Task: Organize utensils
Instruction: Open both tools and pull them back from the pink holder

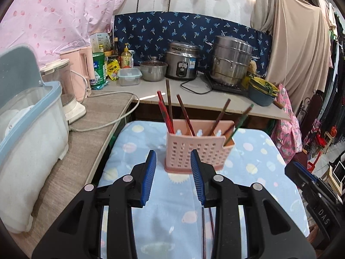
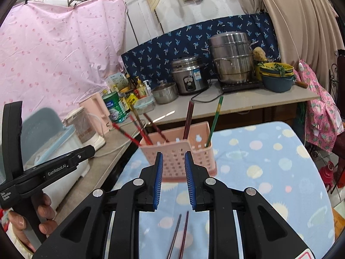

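both grippers, left (image 1: 173, 161) and right (image 2: 171, 164), are hovering before the holder (image 1: 198, 149), jaws slightly parted, empty; next: grasping the loose chopsticks (image 2: 179, 235).

One pink perforated plastic utensil holder (image 1: 197, 151) is seen on the blue spotted cloth-covered board (image 1: 258, 161), and six sticks stand in it: five red-brown chopsticks (image 1: 184, 113) and one green chopstick (image 2: 215, 120). Two more dark chopsticks (image 2: 179, 235) are counted lying flat toward the board's near edge. On the grey counter (image 1: 194, 95) behind, one steel rice cooker (image 1: 183, 61), one stacked steel steamer pot (image 1: 231, 61), one small lidded steel pot (image 1: 153, 70), one clear lidded plastic box (image 1: 129, 76) and one green tin (image 1: 99, 70) are counted.
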`<state>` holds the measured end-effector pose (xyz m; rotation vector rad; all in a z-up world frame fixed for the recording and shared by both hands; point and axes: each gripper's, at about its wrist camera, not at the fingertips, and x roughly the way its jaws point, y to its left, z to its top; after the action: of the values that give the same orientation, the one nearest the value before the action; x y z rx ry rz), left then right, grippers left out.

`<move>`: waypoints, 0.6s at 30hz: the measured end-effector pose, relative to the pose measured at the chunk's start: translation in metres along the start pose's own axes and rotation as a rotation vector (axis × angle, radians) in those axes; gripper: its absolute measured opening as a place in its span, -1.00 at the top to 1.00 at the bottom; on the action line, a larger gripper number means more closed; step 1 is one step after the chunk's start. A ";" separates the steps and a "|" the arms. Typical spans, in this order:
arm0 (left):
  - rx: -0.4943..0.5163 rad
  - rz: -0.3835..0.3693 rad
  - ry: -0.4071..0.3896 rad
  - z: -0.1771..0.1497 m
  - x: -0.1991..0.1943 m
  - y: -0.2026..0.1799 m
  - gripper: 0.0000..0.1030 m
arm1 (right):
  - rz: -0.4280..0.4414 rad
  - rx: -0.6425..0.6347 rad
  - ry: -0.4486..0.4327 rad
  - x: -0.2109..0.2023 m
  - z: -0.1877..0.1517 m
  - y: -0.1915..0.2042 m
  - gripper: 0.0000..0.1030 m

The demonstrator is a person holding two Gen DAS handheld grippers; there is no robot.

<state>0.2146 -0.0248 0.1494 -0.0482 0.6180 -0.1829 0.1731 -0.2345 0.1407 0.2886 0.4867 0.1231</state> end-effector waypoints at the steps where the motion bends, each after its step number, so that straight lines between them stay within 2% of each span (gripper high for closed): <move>1: 0.005 0.003 0.007 -0.006 -0.002 -0.001 0.39 | 0.001 -0.005 0.010 -0.003 -0.007 0.001 0.59; 11: 0.050 -0.006 0.069 -0.070 -0.019 -0.012 0.39 | -0.030 -0.058 0.124 -0.028 -0.083 0.008 0.59; 18: 0.051 -0.020 0.148 -0.115 -0.020 -0.010 0.39 | -0.057 -0.087 0.195 -0.037 -0.129 0.011 0.59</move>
<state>0.1303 -0.0301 0.0688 0.0087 0.7601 -0.2225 0.0786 -0.1993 0.0516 0.1784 0.6810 0.1175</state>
